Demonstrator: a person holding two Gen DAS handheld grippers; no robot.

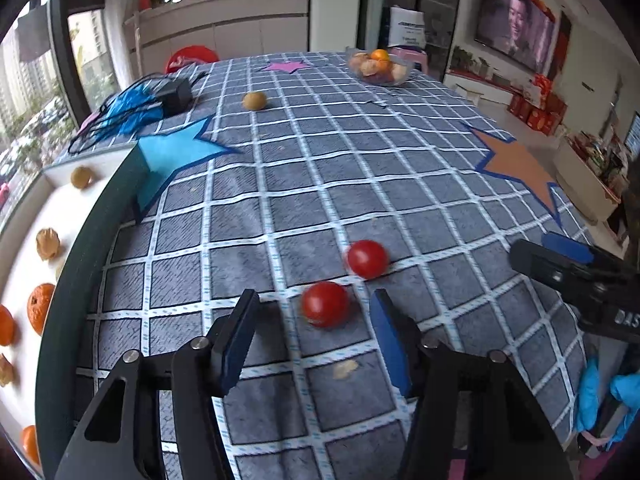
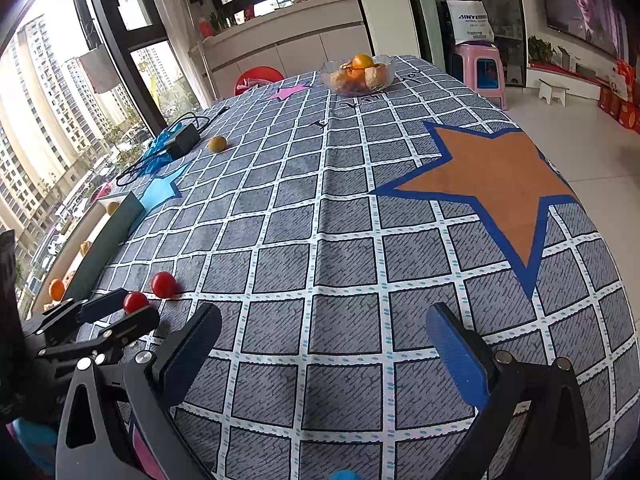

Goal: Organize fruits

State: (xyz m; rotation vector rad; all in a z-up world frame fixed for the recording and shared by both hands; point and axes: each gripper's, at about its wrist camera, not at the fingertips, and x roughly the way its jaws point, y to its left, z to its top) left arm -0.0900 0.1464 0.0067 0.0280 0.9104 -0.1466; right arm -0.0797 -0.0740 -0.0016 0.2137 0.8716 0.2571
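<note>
Two red cherry tomatoes lie on the checked tablecloth. The nearer tomato (image 1: 325,304) (image 2: 136,302) sits between the tips of my left gripper (image 1: 314,296) (image 2: 122,312), whose blue pads stand apart from it on both sides, so it is open. The other tomato (image 1: 367,259) (image 2: 163,284) rests just beyond, to the right. A white tray with a dark green rim (image 1: 80,264) at the left holds oranges and walnuts. My right gripper (image 2: 324,316) (image 1: 560,256) hovers open over bare cloth with nothing between its fingers.
A yellowish round fruit (image 1: 254,101) lies far out on the cloth near a black adapter with cables (image 1: 174,96). A glass bowl (image 1: 380,66) of fruit stands at the far end. A blue paper star (image 1: 172,152) and an orange one (image 1: 516,168) lie flat on the cloth.
</note>
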